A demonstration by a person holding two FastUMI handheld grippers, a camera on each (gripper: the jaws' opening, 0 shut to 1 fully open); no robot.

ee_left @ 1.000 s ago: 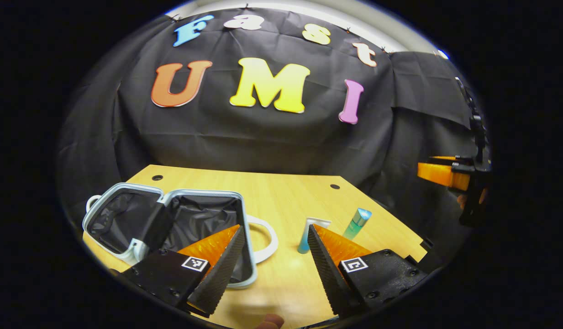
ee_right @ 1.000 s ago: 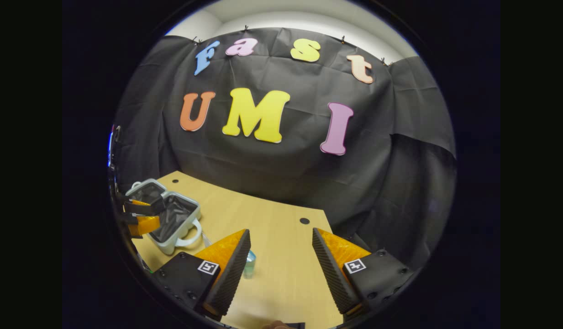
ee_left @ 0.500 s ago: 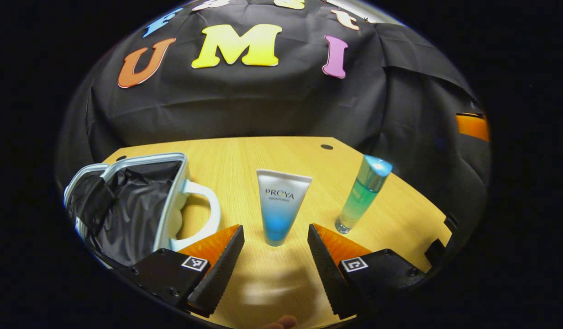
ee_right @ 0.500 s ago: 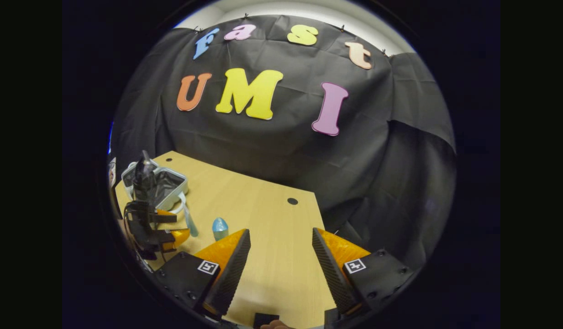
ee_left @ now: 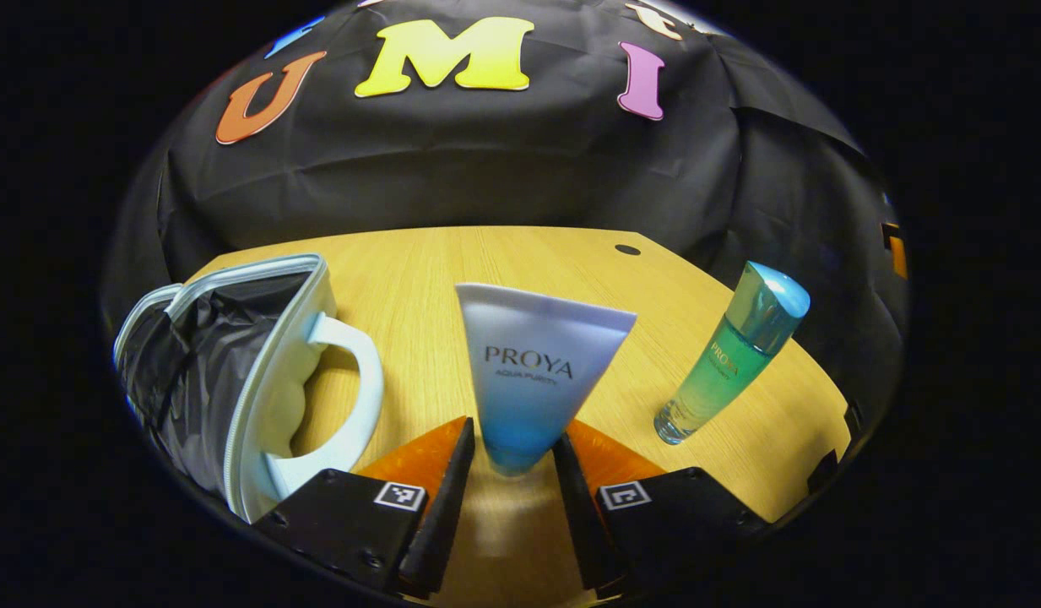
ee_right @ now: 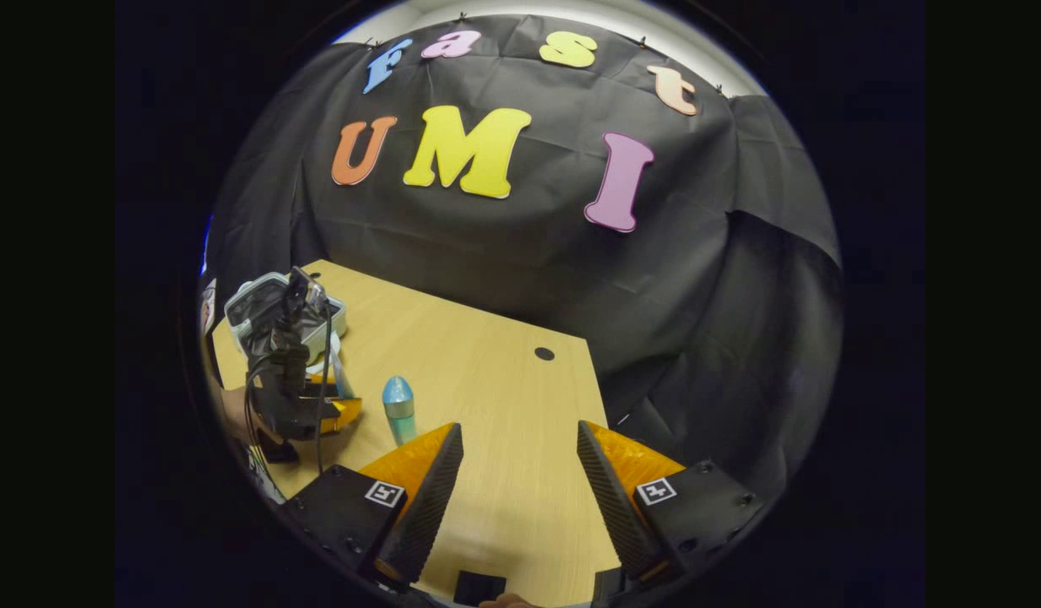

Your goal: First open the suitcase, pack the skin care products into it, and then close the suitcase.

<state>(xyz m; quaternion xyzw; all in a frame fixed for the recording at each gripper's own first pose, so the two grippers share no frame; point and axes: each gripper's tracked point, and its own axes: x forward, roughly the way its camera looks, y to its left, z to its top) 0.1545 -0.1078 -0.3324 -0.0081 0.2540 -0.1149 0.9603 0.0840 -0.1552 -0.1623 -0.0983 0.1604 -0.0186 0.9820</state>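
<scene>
A white-to-blue tube (ee_left: pixel 537 363) stands on its cap in the middle of the left gripper view. My left gripper (ee_left: pixel 513 431) is shut on its lower blue end, one finger on each side. A green bottle (ee_left: pixel 727 359) with a blue cap stands to the right of the tube. The small pale suitcase (ee_left: pixel 233 363) lies open at the left, showing its black lining, with its handle (ee_left: pixel 351 380) facing the tube. In the right gripper view my right gripper (ee_right: pixel 512 473) hangs open over bare table, with the bottle (ee_right: pixel 398 409), the left gripper (ee_right: pixel 305 405) and the suitcase (ee_right: pixel 267 308) off to its left.
The wooden table (ee_left: pixel 452 262) has a cable hole (ee_left: pixel 627 250) near its far right corner, and the black cloth wall rises right behind it. A hand holds the left gripper at the left edge of the right gripper view.
My left gripper swung right from the suitcase, came up to the tube and narrowed its fingers onto its lower end. The right gripper stayed open and shifted only a little.
</scene>
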